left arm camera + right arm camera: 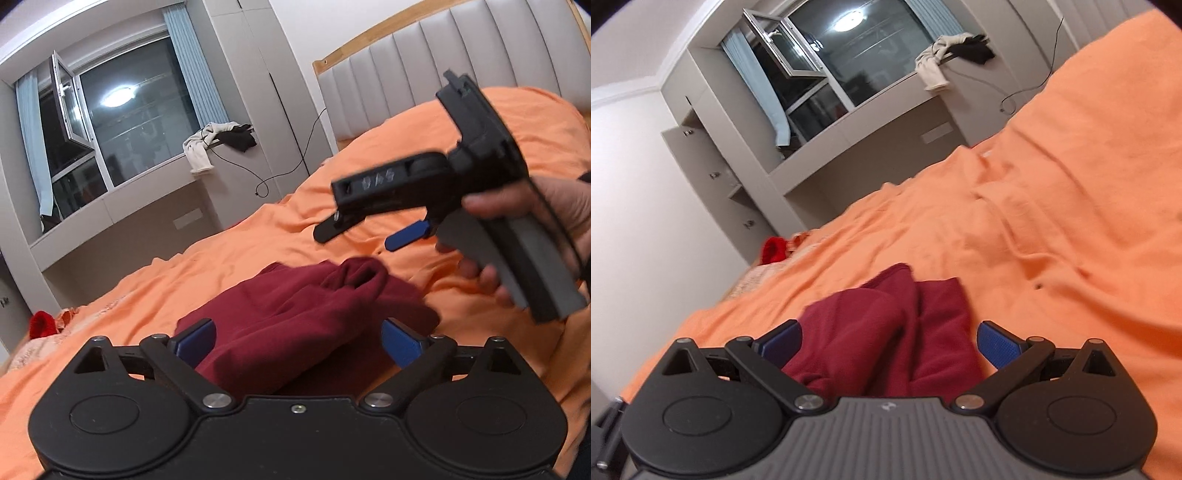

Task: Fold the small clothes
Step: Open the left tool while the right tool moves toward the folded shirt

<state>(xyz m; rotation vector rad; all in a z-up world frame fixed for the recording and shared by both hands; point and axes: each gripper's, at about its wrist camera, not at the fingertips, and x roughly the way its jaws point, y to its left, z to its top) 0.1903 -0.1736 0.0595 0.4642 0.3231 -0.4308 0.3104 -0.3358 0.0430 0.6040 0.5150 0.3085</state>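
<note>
A dark red small garment (306,314) lies crumpled on the orange bed cover (258,243); it also shows in the right wrist view (886,332). My left gripper (297,341) is open just above its near edge, blue pads wide apart, holding nothing. My right gripper (888,345) is open over the garment, empty. In the left wrist view the right gripper (362,234) hangs in the air beyond the garment, held in a hand, fingers apart.
A padded headboard (443,55) stands at the far right. A bright red cloth (42,323) lies at the bed's far left edge. A window ledge (147,177) carries white and black clothes (218,142), with a cable hanging down.
</note>
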